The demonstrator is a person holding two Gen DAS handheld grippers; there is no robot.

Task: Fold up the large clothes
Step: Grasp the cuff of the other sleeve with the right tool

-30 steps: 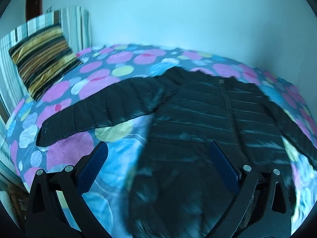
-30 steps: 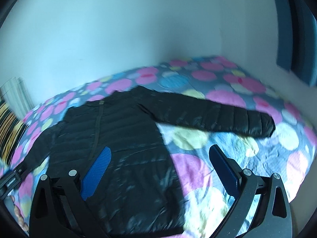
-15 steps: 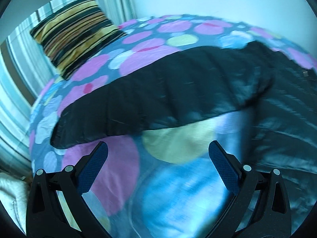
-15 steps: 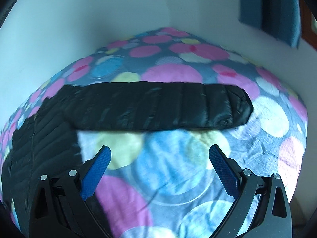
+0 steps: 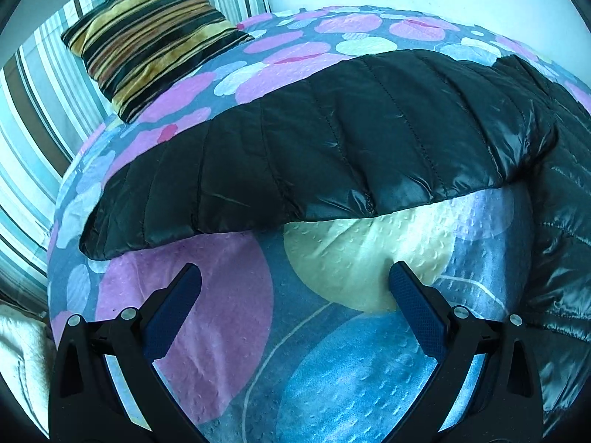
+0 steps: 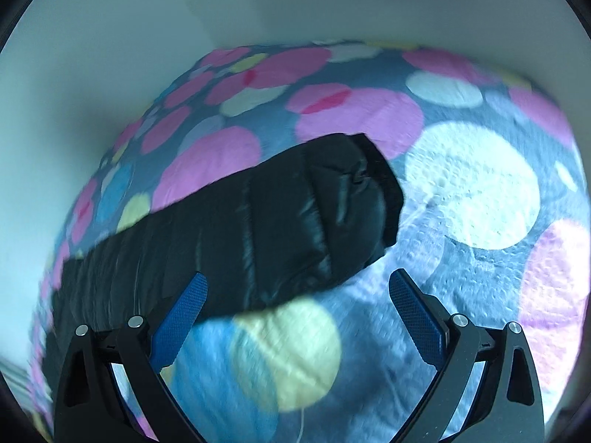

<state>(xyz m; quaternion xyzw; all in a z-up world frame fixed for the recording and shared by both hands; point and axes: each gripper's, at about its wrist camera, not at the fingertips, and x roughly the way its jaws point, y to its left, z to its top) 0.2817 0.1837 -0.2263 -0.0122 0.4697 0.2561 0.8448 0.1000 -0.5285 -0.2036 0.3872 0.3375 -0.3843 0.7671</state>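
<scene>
A black quilted puffer jacket lies spread on a bed. In the left wrist view its one sleeve [image 5: 314, 155] stretches across the middle, cuff at the left, and the body [image 5: 561, 221] fills the right edge. My left gripper [image 5: 293, 291] hovers open just short of the sleeve's near edge, with nothing between its fingers. In the right wrist view the other sleeve [image 6: 258, 229] runs from lower left to its cuff [image 6: 384, 192] at the centre. My right gripper [image 6: 297, 297] is open close to that sleeve's lower edge, its left finger [image 6: 181, 317] over the fabric.
The bedspread [image 5: 221, 313] has large pink, blue and yellow circles. A striped brown and yellow cushion [image 5: 147, 44] leans on striped pillows [image 5: 33, 110] at the bed's far left. White walls [image 6: 110, 55] border the bed on the far side.
Both grippers have swung outward from the jacket's body and come down close to the sleeves: the left toward the left sleeve, the right toward the right sleeve's cuff. Both stayed open.
</scene>
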